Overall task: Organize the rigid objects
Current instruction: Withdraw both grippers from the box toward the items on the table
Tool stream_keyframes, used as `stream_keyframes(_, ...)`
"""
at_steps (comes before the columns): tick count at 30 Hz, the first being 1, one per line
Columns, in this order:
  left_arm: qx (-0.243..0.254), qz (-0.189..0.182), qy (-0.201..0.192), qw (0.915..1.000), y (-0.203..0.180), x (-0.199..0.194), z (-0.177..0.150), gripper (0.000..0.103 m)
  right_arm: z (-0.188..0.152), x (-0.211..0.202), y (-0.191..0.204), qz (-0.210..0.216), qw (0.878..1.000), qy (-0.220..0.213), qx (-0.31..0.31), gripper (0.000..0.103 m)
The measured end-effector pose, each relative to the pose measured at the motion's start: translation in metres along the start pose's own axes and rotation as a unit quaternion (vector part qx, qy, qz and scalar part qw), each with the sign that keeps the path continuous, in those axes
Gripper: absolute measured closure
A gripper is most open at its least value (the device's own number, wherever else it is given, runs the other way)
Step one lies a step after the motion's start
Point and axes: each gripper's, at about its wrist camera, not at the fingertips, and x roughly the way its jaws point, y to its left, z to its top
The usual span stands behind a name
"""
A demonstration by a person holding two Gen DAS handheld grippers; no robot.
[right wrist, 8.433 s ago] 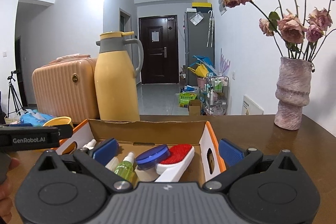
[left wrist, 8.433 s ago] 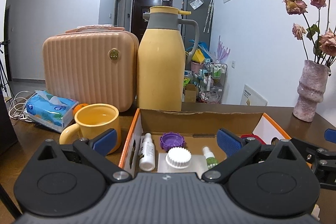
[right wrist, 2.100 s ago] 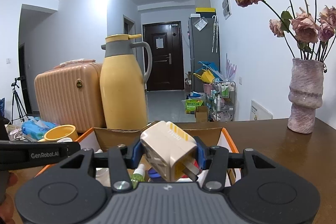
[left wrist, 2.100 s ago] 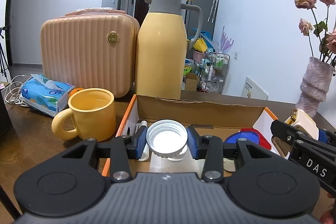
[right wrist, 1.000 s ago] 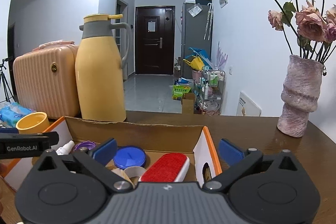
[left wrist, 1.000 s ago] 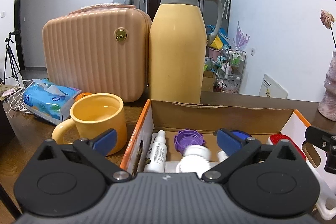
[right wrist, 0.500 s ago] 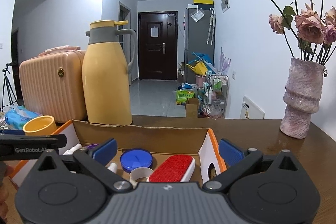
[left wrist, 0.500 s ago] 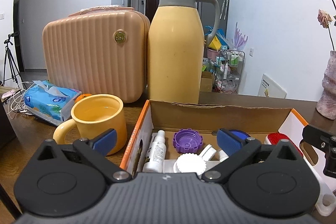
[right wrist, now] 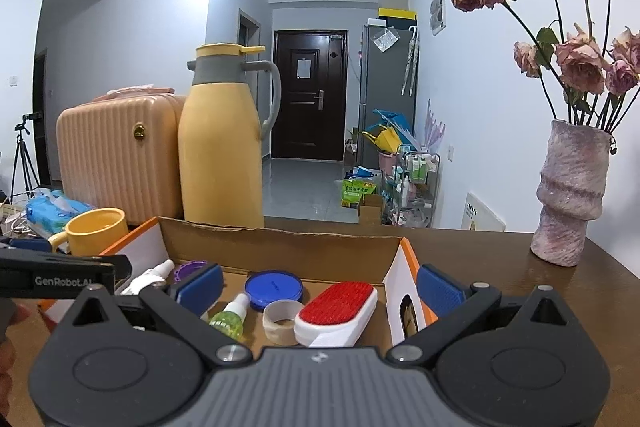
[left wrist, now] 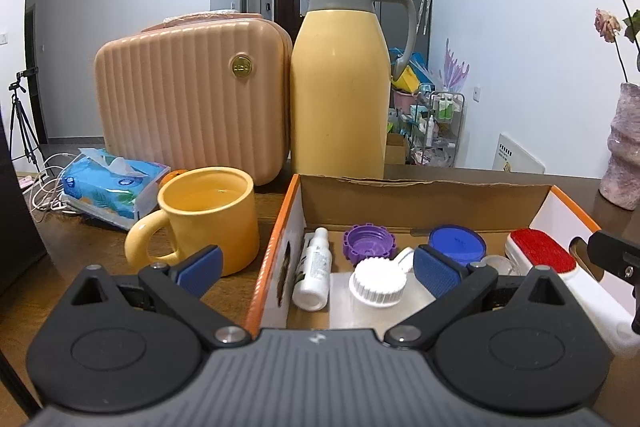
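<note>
Both your left gripper (left wrist: 316,263) and right gripper (right wrist: 318,285) have their jaws spread wide with nothing in them, hovering at the near side of the cardboard box (left wrist: 420,193). The small stuff is all inside it: white-capped jar (left wrist: 378,283), spray bottle (right wrist: 230,317), lint brush (right wrist: 338,311). Main risk I'd guess: it's packed tight, so a wide jaw dropping in could knock the neighbours over, or clip the yellow mug (left wrist: 208,215) just beside the box.

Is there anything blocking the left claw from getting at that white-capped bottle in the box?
Nothing visible. The left gripper is open, and the white-capped bottle lies uncovered in the box, just ahead between the fingers. Only the small white bottle lies beside it.
</note>
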Motion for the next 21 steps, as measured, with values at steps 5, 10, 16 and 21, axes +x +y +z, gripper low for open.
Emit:
stream_keyframes(5,0.002,-0.002,-0.001,1.0000,0.007,-0.012,-0.007,0.000,-0.005,-0.013,0.003,0.002,1.000,-0.002,0.000,0.000)
stream_keyframes(10,0.002,-0.007,-0.001,1.0000,0.014,-0.027,-0.016,0.000,-0.013,-0.029,0.008,0.005,1.000,-0.005,-0.006,0.000)
stream_keyframes(16,0.005,-0.015,-0.002,0.9999,0.020,-0.045,-0.023,0.000,-0.020,-0.049,0.017,0.011,1.000,-0.014,-0.015,0.000)
stream_keyframes(21,0.005,-0.023,-0.003,0.9997,0.026,-0.060,-0.031,0.000,-0.025,-0.064,0.022,0.017,1.000,-0.018,-0.017,0.000)
